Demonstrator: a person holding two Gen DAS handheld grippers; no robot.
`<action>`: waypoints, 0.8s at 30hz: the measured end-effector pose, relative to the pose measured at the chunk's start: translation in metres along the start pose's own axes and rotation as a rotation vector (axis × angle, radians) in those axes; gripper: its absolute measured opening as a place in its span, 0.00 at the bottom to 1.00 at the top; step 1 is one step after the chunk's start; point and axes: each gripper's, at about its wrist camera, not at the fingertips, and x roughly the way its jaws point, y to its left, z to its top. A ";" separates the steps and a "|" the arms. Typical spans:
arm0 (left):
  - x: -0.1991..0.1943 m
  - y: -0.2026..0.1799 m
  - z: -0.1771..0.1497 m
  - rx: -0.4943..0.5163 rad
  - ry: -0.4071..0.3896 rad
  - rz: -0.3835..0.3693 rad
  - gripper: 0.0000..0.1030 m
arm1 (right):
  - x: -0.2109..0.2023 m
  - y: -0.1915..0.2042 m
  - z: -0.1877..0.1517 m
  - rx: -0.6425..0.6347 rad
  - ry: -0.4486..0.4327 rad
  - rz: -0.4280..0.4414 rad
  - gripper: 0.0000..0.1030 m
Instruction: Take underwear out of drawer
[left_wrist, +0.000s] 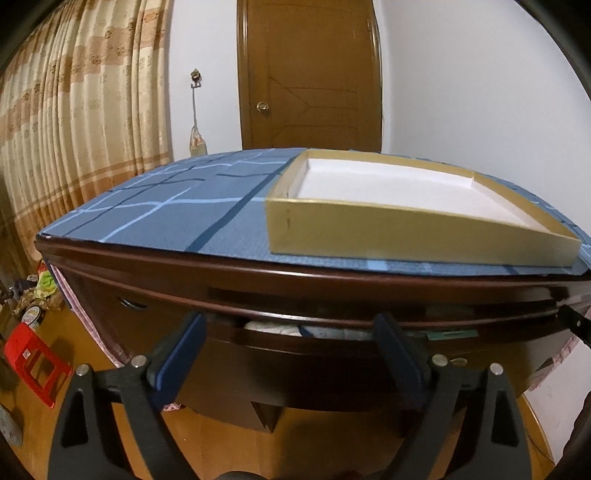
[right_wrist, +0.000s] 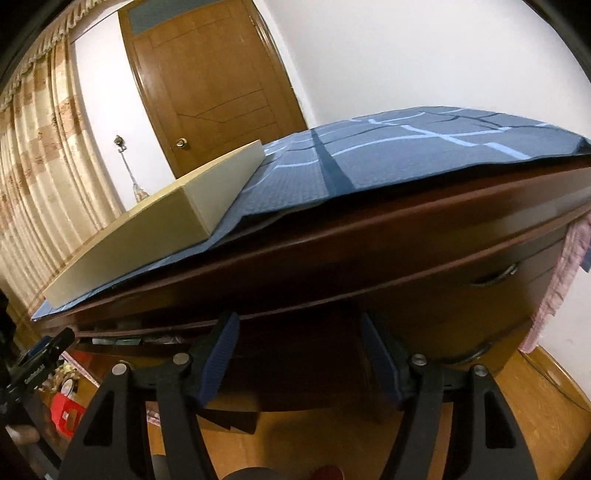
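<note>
A dark wooden dresser (left_wrist: 332, 280) fills both views. Its top drawer (left_wrist: 295, 354) stands open by a narrow slit. Folded white and pale blue cloth (left_wrist: 273, 326) shows in that slit, with most of it hidden under the dresser top. My left gripper (left_wrist: 289, 319) is open, with its blue-padded fingers (left_wrist: 184, 354) straddling the drawer's upper edge and nothing between the pads. My right gripper (right_wrist: 298, 318) is also open, close to the dark drawer front (right_wrist: 295, 354) beneath the top's lip. The slit (right_wrist: 122, 338) lies to its left, beside the left gripper's body (right_wrist: 37, 354).
A blue checked cloth (left_wrist: 177, 218) covers the dresser top and carries a shallow gold box (left_wrist: 406, 236) with a white inside. There are metal drawer handles (right_wrist: 495, 277), a pink cloth (right_wrist: 561, 280) down the side, a red stool (left_wrist: 33, 369) and clutter on the wooden floor, a curtain (left_wrist: 74, 129) and a door (left_wrist: 310, 74).
</note>
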 end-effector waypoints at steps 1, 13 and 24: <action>0.001 0.000 -0.001 -0.001 -0.001 0.006 0.88 | 0.001 -0.002 -0.001 0.004 0.003 0.007 0.67; 0.011 -0.007 -0.006 -0.003 0.030 0.011 0.88 | 0.018 -0.005 -0.003 -0.006 0.048 0.067 0.67; 0.003 -0.002 -0.008 0.014 0.042 -0.007 0.88 | 0.009 0.000 -0.003 0.012 0.082 0.034 0.67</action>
